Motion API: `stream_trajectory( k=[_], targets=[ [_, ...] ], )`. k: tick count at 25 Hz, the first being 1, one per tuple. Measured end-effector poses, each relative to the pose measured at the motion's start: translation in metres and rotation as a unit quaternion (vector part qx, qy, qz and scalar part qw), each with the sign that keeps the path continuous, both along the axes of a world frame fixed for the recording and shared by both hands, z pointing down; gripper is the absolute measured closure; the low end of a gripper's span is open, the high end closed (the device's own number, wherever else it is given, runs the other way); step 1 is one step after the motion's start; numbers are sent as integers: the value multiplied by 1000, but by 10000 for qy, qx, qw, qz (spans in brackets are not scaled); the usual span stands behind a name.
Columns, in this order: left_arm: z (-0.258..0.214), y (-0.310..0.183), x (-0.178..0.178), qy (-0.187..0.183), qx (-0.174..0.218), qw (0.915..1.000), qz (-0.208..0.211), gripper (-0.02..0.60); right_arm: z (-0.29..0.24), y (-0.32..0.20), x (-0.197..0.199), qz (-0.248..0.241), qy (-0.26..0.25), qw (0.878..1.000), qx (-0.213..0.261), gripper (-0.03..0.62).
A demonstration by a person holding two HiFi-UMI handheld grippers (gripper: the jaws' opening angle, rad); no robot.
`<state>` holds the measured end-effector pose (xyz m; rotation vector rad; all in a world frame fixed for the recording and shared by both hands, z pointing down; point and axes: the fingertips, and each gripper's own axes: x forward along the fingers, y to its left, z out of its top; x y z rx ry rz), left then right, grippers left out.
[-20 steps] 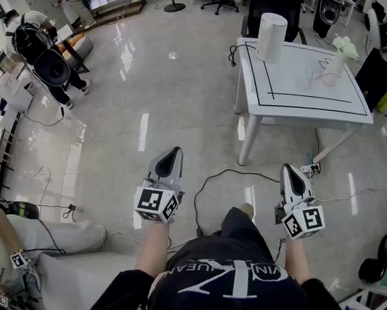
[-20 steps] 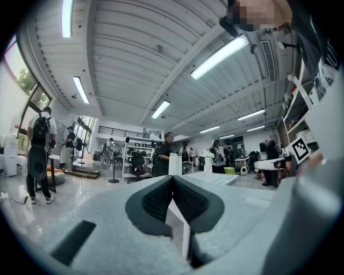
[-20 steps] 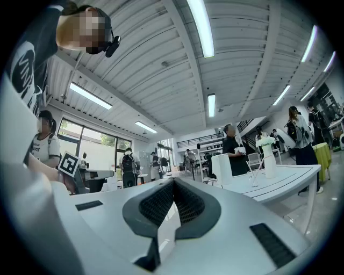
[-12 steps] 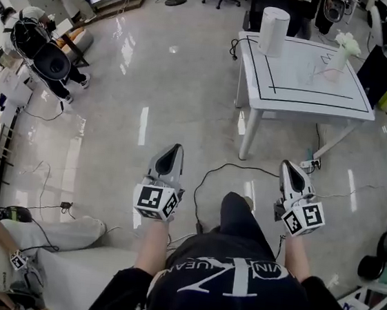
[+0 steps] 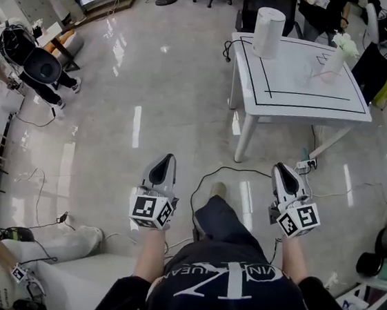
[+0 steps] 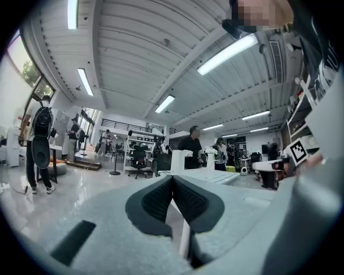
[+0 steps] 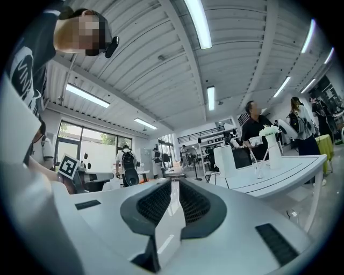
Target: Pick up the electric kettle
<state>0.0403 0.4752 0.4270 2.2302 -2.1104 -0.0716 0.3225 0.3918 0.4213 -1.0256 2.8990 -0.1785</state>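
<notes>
Floor [image 5: 140, 75], pale and glossy, fills most of the head view, and a black cable [image 5: 208, 180] loops over it near the middle. The white worktop [image 5: 313, 78], marked with a black rectangle, stands at the upper right. Compared with the earlier frames it sits a touch further left, and the seated figures at the left edge have slid outward and down. The wearer's dark trouser leg [image 5: 217, 219] now reaches further up and left, its shoe [image 5: 218, 188] just beside the cable loop.

Both arms stretch forward from the bottom of the frame, much as before. The left tongs [image 5: 170, 158] sit left of centre and the right tongs [image 5: 280, 169] right of centre, both level over bare floor and well apart from the worktop. In the left gripper view the left tongs [image 6: 172, 178] are clenched on nothing, pads meeting at the tip. The right tongs [image 7: 173, 182] are likewise pressed together and empty.

The electric kettle [image 5: 268, 32] stands at the worktop's far left corner, near the top of the frame. It is a plain white cylinder, upright, with its long axis vertical. Which way its spout or handle faces I cannot tell. It shows past each pair of tongs [image 6: 178, 160] [image 7: 223, 159]. A white vase [image 5: 336, 56] of flowers stands to its right.
</notes>
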Motion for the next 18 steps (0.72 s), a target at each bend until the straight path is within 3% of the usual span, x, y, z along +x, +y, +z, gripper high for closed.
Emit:
stream_trajectory(
  k=[9,18],
  targets=[
    [8,-57,-43,43,-154,9999,-48,571,7,-72,-31,219,-137,9993,-264,494],
    [1,-144,-71,81,-197,9997,116,572,3,-150,-63,335,-229,9985,-366,476]
  ],
)
